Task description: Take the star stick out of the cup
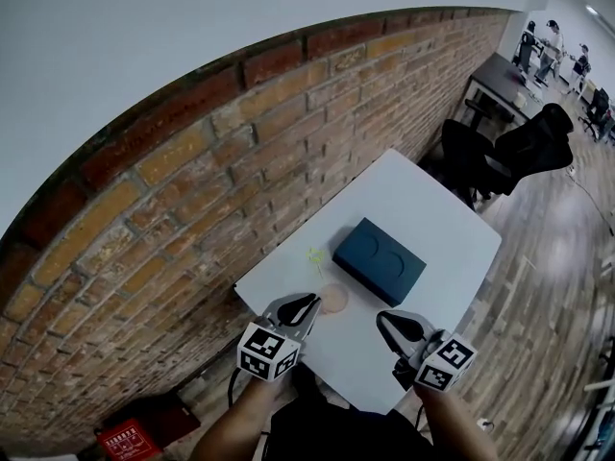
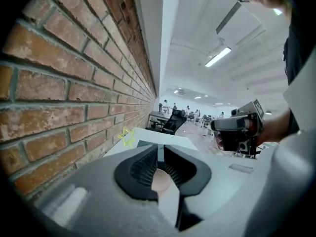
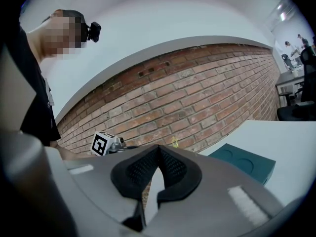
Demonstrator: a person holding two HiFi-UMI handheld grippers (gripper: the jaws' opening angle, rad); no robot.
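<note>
On the white table (image 1: 452,229), centre frame, the thin yellow star stick (image 1: 314,255) stands upright, star uppermost, in the pale pink cup (image 1: 333,299) before the slightly parted left gripper (image 1: 311,305); right gripper (image 1: 382,319) pressed together, empty.

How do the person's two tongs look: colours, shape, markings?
The left grey tongs and the right grey tongs have curved black ribbed pads. Each carries a white cube with black square markers. The person's top is black.
</note>
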